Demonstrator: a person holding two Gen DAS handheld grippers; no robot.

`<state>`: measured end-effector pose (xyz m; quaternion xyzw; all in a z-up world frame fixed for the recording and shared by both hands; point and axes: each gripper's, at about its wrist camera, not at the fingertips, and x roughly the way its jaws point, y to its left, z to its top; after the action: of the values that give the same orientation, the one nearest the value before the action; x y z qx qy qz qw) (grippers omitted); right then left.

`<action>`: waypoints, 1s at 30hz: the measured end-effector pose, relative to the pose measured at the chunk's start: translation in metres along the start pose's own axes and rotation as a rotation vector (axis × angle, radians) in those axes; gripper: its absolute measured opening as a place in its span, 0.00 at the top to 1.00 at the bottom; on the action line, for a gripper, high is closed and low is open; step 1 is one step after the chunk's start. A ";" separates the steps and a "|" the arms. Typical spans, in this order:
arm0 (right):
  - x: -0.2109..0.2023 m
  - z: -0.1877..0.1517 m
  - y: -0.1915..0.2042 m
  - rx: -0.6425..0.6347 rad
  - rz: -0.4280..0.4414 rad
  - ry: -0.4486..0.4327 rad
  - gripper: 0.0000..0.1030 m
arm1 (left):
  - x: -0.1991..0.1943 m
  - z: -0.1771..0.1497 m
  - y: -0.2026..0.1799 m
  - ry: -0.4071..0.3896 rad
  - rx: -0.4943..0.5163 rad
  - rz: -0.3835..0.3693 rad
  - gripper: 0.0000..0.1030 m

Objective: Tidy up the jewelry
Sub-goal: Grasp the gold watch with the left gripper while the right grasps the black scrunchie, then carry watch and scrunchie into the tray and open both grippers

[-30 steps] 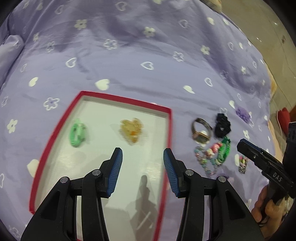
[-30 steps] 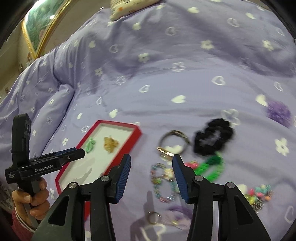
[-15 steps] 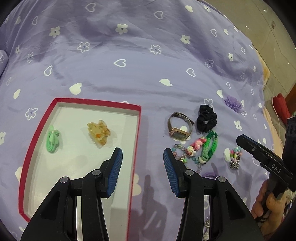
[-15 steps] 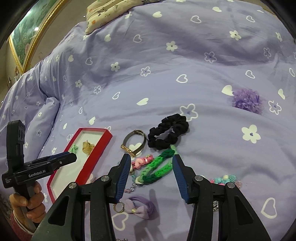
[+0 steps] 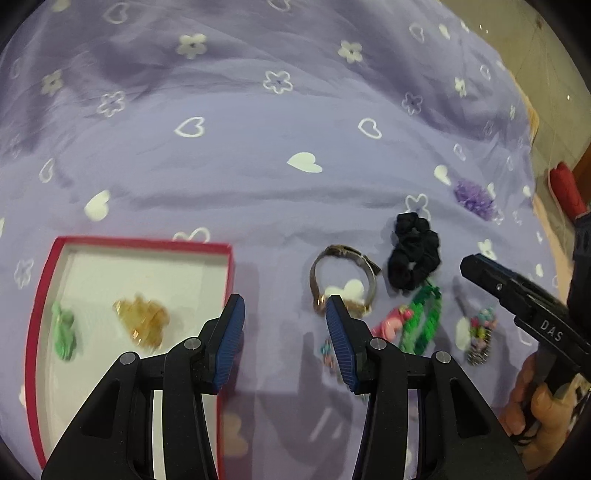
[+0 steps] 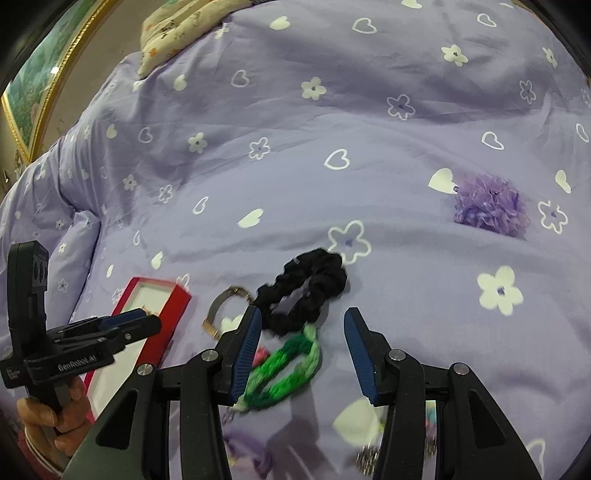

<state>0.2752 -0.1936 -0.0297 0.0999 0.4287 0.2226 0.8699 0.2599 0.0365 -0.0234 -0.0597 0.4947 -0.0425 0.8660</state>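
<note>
A red-rimmed white tray (image 5: 229, 266) lies on the purple bedspread and holds a green hair tie (image 5: 64, 332) and an amber claw clip (image 5: 142, 323). Right of it lie a watch (image 5: 345, 280), a black scrunchie (image 5: 413, 258), a green braided bracelet (image 5: 423, 321), a pink piece (image 5: 391, 323) and a beaded charm (image 5: 480, 334). My left gripper (image 5: 284, 321) is open and empty, between the tray's right rim and the watch. My right gripper (image 6: 303, 345) is open and empty over the green bracelet (image 6: 284, 373), just short of the scrunchie (image 6: 303, 291).
A purple flower pom (image 6: 489, 208) lies apart at the right. A patterned pillow (image 6: 177, 26) lies at the far edge of the bed, and a framed picture (image 6: 40, 81) stands beyond. A red object (image 5: 567, 194) sits off the bed's right side.
Both grippers have moved to the right and closer to the loose jewelry. The left one has left the tray and now hovers by the watch. Both stayed open.
</note>
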 end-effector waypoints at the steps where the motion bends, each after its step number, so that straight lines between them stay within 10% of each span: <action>1: 0.005 0.002 -0.001 0.000 -0.004 0.005 0.53 | 0.008 0.005 -0.003 0.013 0.010 0.004 0.57; 9: 0.046 0.012 -0.010 0.011 -0.033 0.067 0.54 | 0.051 0.020 -0.020 0.085 0.080 0.020 0.59; 17: 0.057 0.007 -0.014 0.002 -0.046 0.070 0.87 | 0.064 0.017 -0.030 0.097 0.125 0.011 0.98; 30: 0.006 0.011 -0.003 0.036 0.033 -0.027 0.91 | 0.001 -0.003 -0.010 0.002 0.039 -0.069 0.98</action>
<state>0.2884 -0.1930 -0.0284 0.1258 0.4193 0.2278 0.8697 0.2578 0.0257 -0.0245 -0.0597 0.4923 -0.0819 0.8645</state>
